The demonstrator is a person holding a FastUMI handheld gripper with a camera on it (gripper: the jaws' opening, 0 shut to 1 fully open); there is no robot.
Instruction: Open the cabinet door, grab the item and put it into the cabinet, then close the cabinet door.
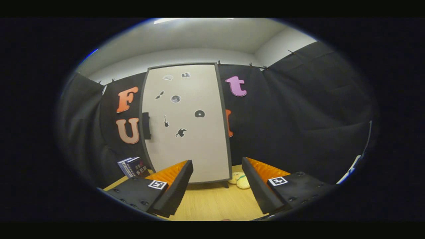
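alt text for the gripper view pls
The gripper hangs open above a wooden table, facing a shut white cabinet door with a dark handle. A plush toy lies beside the cabinet; books stand opposite.

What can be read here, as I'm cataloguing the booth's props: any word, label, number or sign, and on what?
Cover print on the books left of the cabinet: too small and blurred to read.
The cabinet door: dark picture stickers, no words.
The hand-held gripper, open with nothing between its fingers: a square patterned marker on each finger, no text.
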